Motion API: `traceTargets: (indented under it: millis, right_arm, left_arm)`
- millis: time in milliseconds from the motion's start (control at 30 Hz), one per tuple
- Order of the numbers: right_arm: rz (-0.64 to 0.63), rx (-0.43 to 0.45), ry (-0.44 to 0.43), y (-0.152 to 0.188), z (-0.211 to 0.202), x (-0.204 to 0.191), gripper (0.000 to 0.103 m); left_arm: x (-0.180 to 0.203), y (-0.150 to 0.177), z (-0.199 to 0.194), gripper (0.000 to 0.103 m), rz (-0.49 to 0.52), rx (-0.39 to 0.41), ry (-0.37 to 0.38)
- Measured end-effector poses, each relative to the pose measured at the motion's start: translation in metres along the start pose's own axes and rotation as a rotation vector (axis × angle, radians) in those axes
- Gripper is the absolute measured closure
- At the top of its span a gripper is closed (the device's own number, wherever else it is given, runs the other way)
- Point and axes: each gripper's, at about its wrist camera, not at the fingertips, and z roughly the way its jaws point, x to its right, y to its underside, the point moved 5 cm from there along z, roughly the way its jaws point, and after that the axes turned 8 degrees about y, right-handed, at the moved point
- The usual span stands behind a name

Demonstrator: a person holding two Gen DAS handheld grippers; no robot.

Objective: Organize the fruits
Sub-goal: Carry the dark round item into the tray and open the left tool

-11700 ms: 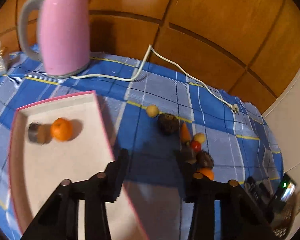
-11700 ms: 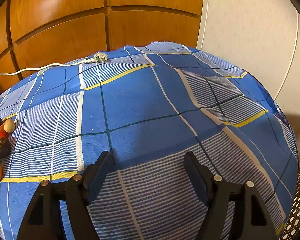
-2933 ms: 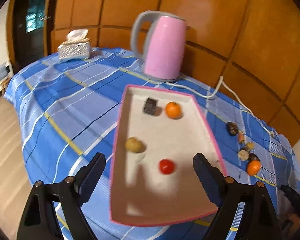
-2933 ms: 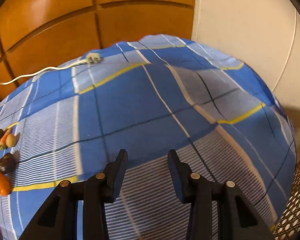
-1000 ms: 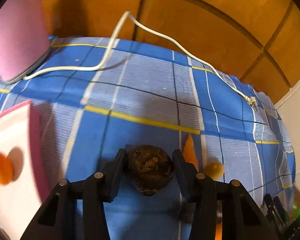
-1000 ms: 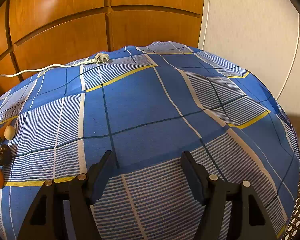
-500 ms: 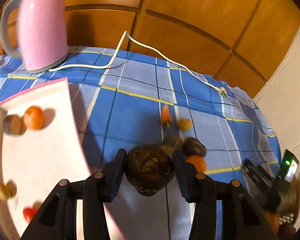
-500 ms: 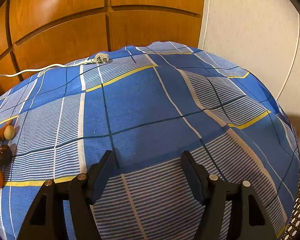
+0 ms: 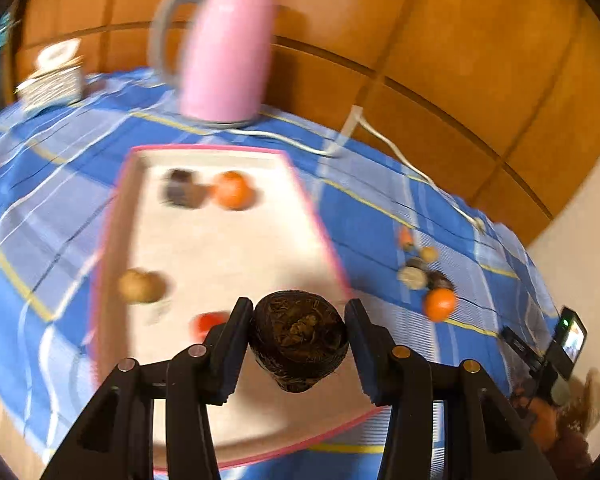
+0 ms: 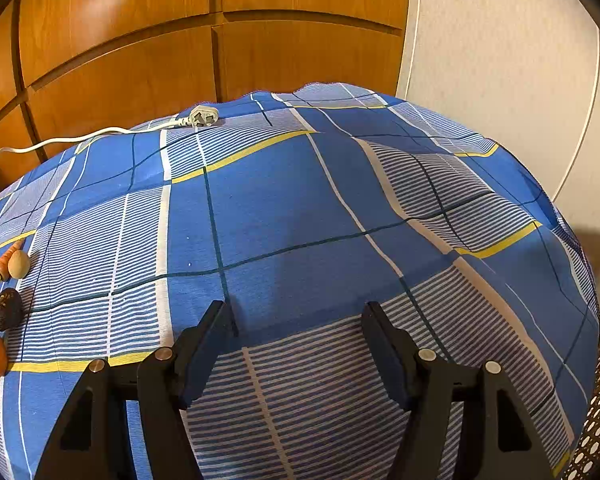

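My left gripper is shut on a dark brown rough fruit and holds it above the near right part of the pink-rimmed white tray. In the tray lie an orange, a dark piece, a tan fruit and a red fruit. Right of the tray on the blue cloth lie an orange, a small carrot and several small fruits. My right gripper is open and empty above bare cloth; those loose fruits show at its far left.
A pink kettle stands behind the tray, its white cord running right to a plug. A tissue box sits at the back left. A phone on a stand is at the right edge. Wood panels back the table.
My left gripper has carried the dark fruit left and back, from above the cloth by the loose fruits to above the tray. My right gripper has stayed still.
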Motion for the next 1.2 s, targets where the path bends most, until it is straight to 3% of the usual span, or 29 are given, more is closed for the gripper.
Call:
traceTargets:
  millis: [133,300,767,867,1000,1200]
  right_arm:
    - [-0.005,0.001,0.005,0.0,0.0,0.0,0.033]
    - [-0.011,0.001,0.01,0.0,0.0,0.0,0.033]
    - [-0.011,0.001,0.014,0.0,0.0,-0.001,0.033]
    - [-0.011,0.001,0.014,0.0,0.0,0.0,0.033]
    - [-0.011,0.001,0.015,0.0,0.0,-0.001,0.033]
    - [-0.011,0.001,0.015,0.0,0.0,0.0,0.033]
  left_arm:
    - [-0.037,-0.004,-0.01,0.055,-0.092,0.022,-0.034]
    - [-0.055,-0.023,-0.004,0.055,-0.138,0.045,-0.046]
    - [-0.085,-0.061,0.035,0.054,-0.106,0.053,-0.152]
    - [-0.085,-0.062,0.032,0.051,-0.105,0.062,-0.163]
    - [-0.082,-0.053,0.02,0.04,-0.12,0.076,-0.208]
    - [-0.081,-0.029,-0.002,0.036,-0.156,0.096,-0.258]
